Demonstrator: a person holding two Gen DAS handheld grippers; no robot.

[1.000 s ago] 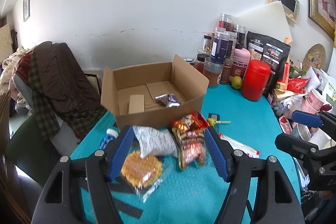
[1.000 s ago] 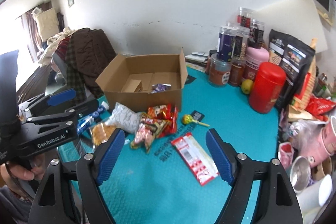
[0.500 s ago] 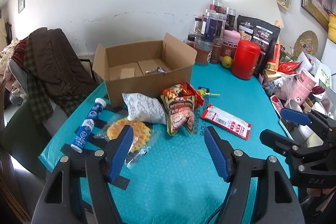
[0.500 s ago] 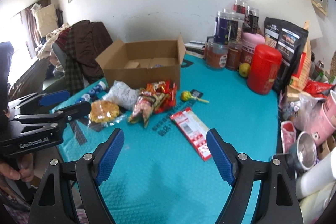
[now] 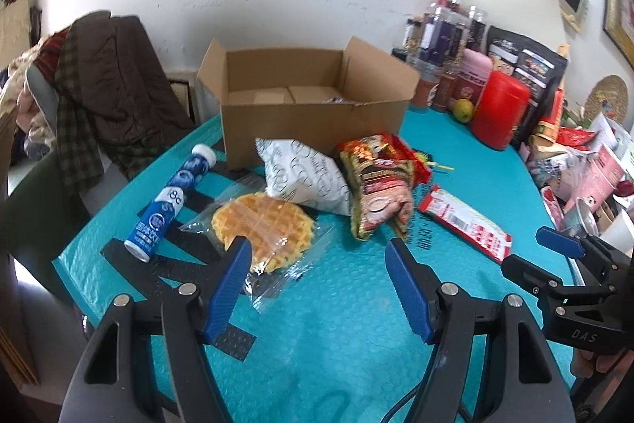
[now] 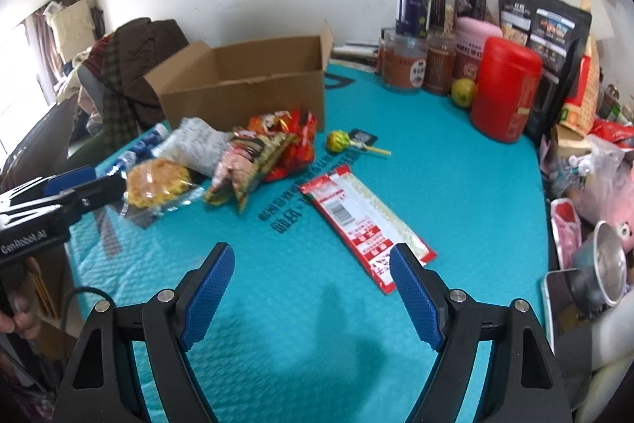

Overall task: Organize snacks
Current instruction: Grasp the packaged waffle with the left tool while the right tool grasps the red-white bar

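Observation:
An open cardboard box (image 5: pixel 313 113) (image 6: pixel 245 86) stands at the back of the teal table. In front of it lie a wrapped waffle (image 5: pixel 263 230) (image 6: pixel 158 181), a white snack bag (image 5: pixel 303 177) (image 6: pixel 194 145), a red and gold snack bag (image 5: pixel 376 185) (image 6: pixel 253 161), a flat red and white packet (image 5: pixel 465 228) (image 6: pixel 364 221), a lollipop (image 6: pixel 340 141) and a blue tube (image 5: pixel 170 203). My left gripper (image 5: pixel 319 250) hangs open, its left pad just in front of the waffle. My right gripper (image 6: pixel 311 256) is open too, its right pad near the flat packet's near end.
Jars (image 6: pixel 432 6), a red canister (image 6: pixel 505 90), a pink tub, a green fruit (image 6: pixel 463 92) and dark pouches (image 6: pixel 543 34) crowd the back right. Cups and bags line the right edge (image 6: pixel 602 256). A chair with coats (image 5: pixel 103 86) stands left of the table.
Both grippers have come down toward the table, so the snacks look larger and closer. The box's inside has dropped out of sight behind its front wall. Both jaw gaps are unchanged.

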